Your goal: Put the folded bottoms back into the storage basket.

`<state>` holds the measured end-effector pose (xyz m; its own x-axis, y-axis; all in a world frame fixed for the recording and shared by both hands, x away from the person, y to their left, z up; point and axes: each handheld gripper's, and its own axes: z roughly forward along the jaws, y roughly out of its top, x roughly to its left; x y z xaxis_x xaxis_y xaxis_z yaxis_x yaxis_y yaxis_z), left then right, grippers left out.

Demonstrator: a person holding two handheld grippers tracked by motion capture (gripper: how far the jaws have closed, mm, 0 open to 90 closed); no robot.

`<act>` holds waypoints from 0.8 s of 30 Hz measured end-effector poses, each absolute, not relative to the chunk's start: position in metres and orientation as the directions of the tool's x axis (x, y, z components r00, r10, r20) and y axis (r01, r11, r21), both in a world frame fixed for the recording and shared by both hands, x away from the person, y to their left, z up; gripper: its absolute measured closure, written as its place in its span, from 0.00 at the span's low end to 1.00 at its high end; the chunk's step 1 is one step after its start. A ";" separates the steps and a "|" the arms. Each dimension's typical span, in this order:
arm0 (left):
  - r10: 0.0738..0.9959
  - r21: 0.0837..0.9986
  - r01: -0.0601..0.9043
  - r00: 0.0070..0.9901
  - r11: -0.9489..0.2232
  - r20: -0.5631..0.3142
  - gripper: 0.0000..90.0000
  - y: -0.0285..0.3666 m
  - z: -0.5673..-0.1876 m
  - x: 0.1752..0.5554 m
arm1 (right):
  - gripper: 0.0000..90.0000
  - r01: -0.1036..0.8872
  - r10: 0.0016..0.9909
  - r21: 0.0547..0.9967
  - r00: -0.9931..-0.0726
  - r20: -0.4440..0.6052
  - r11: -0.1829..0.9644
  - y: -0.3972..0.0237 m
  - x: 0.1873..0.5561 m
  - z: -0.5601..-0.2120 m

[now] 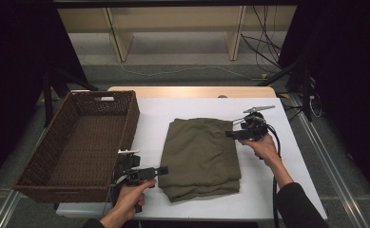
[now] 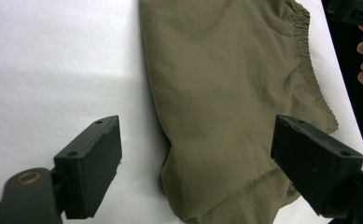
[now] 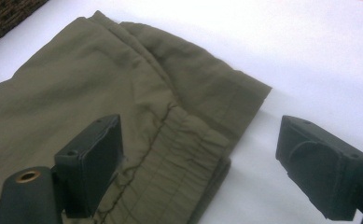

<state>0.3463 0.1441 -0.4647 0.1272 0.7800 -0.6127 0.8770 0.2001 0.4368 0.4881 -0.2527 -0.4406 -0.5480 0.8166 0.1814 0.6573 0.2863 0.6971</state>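
A folded olive-green garment (image 1: 201, 156) lies in the middle of the white table (image 1: 182, 107). My left gripper (image 1: 161, 170) hovers at its near left corner, jaws wide open. In the left gripper view the olive garment (image 2: 226, 93) spreads between and beyond the open left gripper (image 2: 195, 163). My right gripper (image 1: 231, 135) is at the garment's right edge near the far corner, also open. Seen from the right gripper view, the garment (image 3: 123, 102) shows its elastic hem under the right gripper (image 3: 200, 158). Nothing is held.
A dark brown wicker basket (image 1: 30, 180) stands at the table's left, its corner in the right gripper view as the basket (image 3: 6, 14). A wooden shelf unit (image 1: 173, 28) and cables (image 1: 263, 52) lie on the floor beyond the table.
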 end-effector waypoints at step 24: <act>0.767 0.387 0.908 0.132 0.161 -0.628 0.41 0.135 -0.483 0.348 | 0.18 0.723 0.814 0.592 -0.552 0.182 0.357 -0.237 0.525 -0.452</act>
